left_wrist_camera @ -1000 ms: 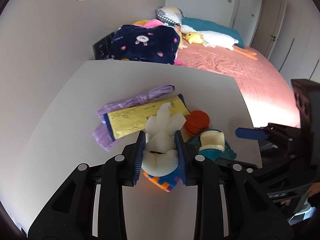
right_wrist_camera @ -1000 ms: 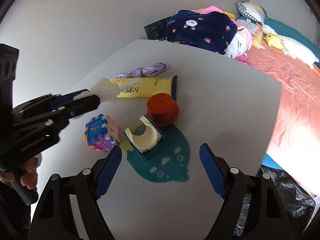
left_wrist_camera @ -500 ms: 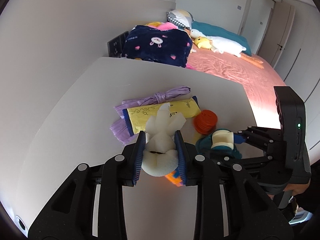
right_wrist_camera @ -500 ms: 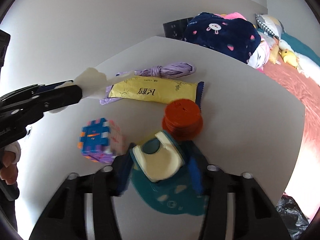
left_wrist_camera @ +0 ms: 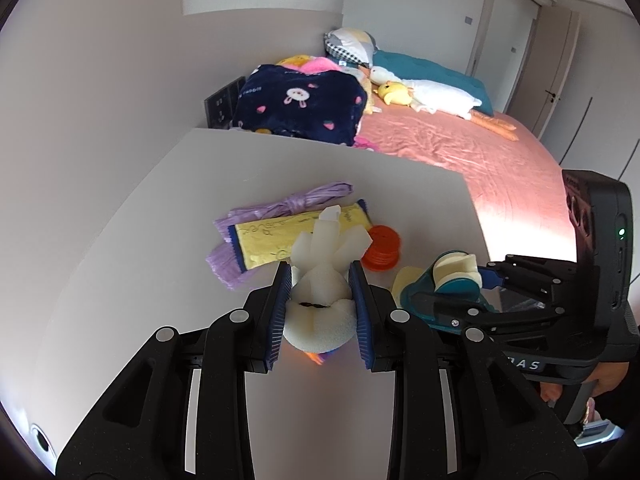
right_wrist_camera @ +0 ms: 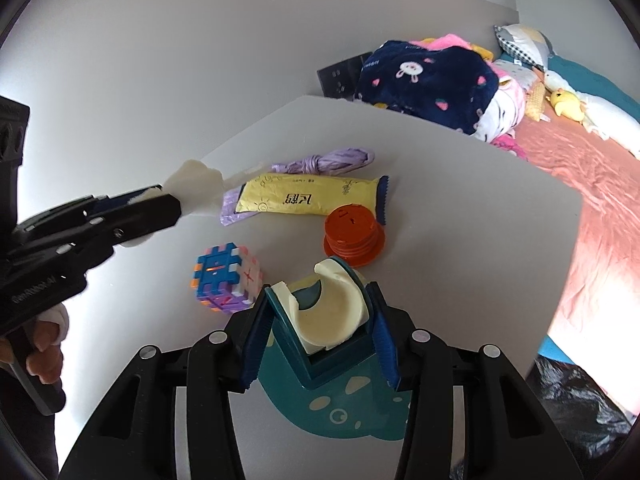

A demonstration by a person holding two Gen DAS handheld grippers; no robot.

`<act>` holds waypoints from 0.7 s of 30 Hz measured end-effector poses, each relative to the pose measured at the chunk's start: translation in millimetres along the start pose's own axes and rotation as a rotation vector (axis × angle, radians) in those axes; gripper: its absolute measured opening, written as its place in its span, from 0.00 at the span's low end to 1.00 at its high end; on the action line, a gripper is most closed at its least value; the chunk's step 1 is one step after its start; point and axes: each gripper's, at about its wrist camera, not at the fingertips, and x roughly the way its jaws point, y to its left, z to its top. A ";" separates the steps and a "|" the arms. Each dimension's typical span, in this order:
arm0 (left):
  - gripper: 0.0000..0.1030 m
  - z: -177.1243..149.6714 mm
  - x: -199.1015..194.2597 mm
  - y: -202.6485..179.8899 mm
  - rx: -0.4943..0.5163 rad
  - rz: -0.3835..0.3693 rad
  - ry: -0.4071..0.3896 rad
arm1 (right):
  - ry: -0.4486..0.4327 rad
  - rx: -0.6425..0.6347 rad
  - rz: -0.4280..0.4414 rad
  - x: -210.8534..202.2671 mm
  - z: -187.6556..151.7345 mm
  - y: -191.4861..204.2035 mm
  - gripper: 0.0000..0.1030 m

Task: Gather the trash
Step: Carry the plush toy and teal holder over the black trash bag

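Observation:
My left gripper point(left_wrist_camera: 319, 280) is shut on a wad of white foam scraps point(left_wrist_camera: 320, 300) and holds it above the white table point(left_wrist_camera: 160, 240); the wad also shows in the right wrist view point(right_wrist_camera: 196, 192). My right gripper point(right_wrist_camera: 320, 332) is shut on a teal holder with a cream cradle point(right_wrist_camera: 328, 316), low over the table; it also shows in the left wrist view point(left_wrist_camera: 452, 276). On the table lie a yellow wrapper point(right_wrist_camera: 308, 198), a knotted purple plastic bag point(right_wrist_camera: 320, 160), an orange ribbed cap point(right_wrist_camera: 352, 236) and a colourful puzzle cube point(right_wrist_camera: 224, 276).
A bed with a pink sheet point(left_wrist_camera: 480, 160), a navy blanket point(left_wrist_camera: 300, 104) and plush toys stands beyond the table's far edge. A black trash bag point(right_wrist_camera: 580, 400) lies off the table's right edge. A wall runs along the left.
My right gripper has moved forward and shut on the teal holder, which now sits lifted off the table. My left gripper still holds the foam and has risen slightly.

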 end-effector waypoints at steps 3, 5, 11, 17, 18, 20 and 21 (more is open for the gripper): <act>0.29 -0.4 -5.7 -9.7 0.012 -0.011 -0.004 | -0.017 0.021 0.002 -15.3 -1.6 -3.0 0.46; 0.29 -0.1 -9.8 -17.0 0.018 -0.021 -0.010 | -0.027 0.025 -0.003 -23.8 -3.3 -4.2 0.46; 0.29 -1.2 -19.9 -36.9 0.040 -0.047 -0.020 | -0.066 0.042 -0.028 -53.7 -12.9 -10.3 0.46; 0.29 -3.4 -27.3 -56.5 0.061 -0.072 -0.019 | -0.099 0.057 -0.048 -82.6 -26.4 -14.6 0.46; 0.29 -3.7 -28.7 -60.2 0.064 -0.077 -0.020 | -0.102 0.059 -0.052 -86.1 -29.3 -14.5 0.46; 0.29 -4.7 -30.8 -67.5 0.072 -0.088 -0.021 | -0.108 0.068 -0.064 -96.0 -34.9 -17.7 0.46; 0.29 -5.6 -32.0 -71.7 0.075 -0.092 -0.021 | -0.112 0.072 -0.069 -100.7 -37.5 -19.6 0.46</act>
